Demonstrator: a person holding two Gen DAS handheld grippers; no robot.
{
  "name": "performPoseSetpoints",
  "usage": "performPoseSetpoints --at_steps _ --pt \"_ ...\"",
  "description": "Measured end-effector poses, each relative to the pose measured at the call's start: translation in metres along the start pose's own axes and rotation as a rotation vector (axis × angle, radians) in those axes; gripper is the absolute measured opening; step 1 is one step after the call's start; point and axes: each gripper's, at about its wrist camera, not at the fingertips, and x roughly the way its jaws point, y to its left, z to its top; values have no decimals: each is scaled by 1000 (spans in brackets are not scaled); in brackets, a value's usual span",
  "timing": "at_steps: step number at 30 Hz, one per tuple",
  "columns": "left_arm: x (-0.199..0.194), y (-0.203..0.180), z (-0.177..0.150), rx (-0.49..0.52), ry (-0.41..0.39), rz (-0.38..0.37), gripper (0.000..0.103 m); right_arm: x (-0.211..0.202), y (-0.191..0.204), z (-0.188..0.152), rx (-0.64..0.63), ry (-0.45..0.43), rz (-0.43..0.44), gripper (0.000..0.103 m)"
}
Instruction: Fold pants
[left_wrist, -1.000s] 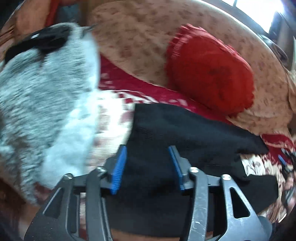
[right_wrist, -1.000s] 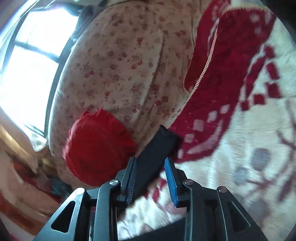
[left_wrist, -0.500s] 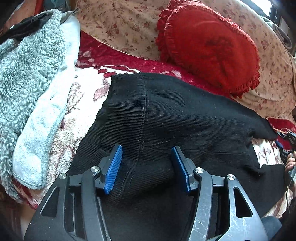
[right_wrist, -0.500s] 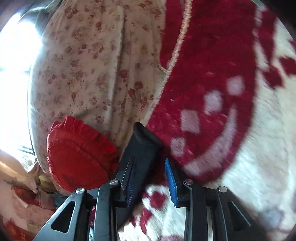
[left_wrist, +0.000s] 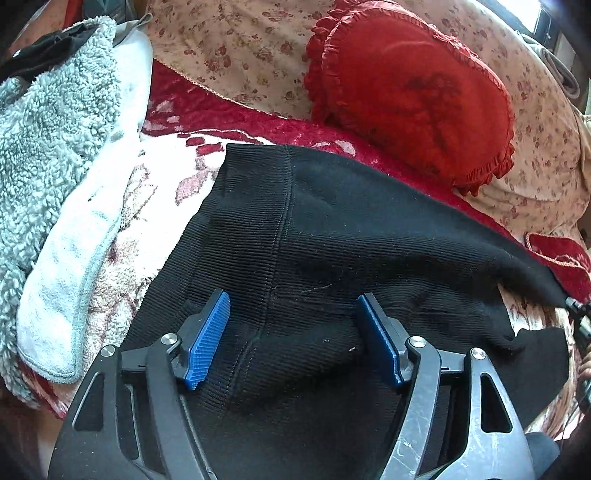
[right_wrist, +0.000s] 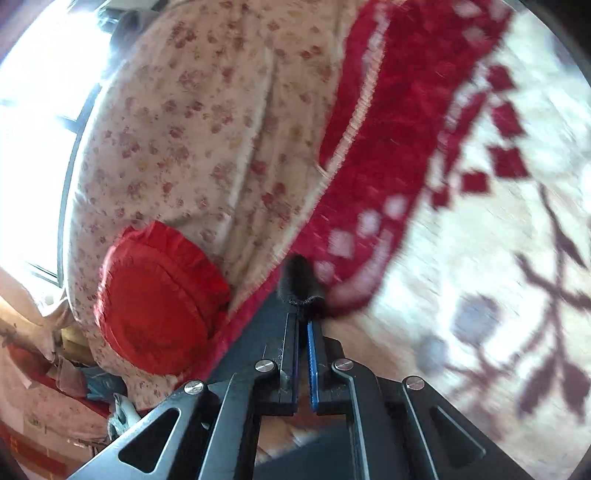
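Note:
Black ribbed pants lie spread on a red and cream patterned blanket. My left gripper is open, its blue pads straddling the pants' centre seam just above the cloth. In the right wrist view my right gripper is shut on a folded black edge of the pants, which sticks out past the fingertips. The right gripper also shows at the far right edge of the left wrist view, holding the pants' far end.
A red ruffled cushion leans on the floral sofa back behind the pants. A grey fleece garment and a pale towel lie to the left. The cushion also shows in the right wrist view. A bright window is beyond.
My right gripper closed on the edge of the pants. My left gripper moved lower and closer over the pants and stays open.

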Motion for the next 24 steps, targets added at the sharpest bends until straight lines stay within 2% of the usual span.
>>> performPoseSetpoints --at_steps 2,4,5,6,8,11,13,15,17,18,24 --pt "0 0 -1 5 -7 -16 79 8 -15 1 36 44 -35 4" --pt "-1 -1 -2 19 -6 -24 80 3 -23 5 39 3 -159 4" --pt "-1 -1 -2 21 -6 -29 80 -5 -22 8 18 -47 -213 4" --pt "-1 0 -2 21 -6 -36 80 -13 -17 9 -4 -87 -220 4" --pt "-2 2 -2 15 -12 -54 80 -21 1 8 -81 -122 -175 4" --pt "-4 5 -4 -1 -42 -76 80 -12 42 -6 -287 -49 -62 4" --pt "-5 6 -7 5 -68 -87 80 -1 59 -16 -376 4 -54 4" --pt "-6 7 -8 12 -77 -99 81 15 63 -22 -424 47 -143 4" --pt "-6 9 -8 11 -72 -116 81 37 50 -22 -399 127 -287 4" --pt "-5 9 -7 14 -66 -121 82 44 44 -22 -385 162 -290 3" --pt "-1 -1 -6 80 -35 -70 83 48 59 -33 -517 134 -361 5"
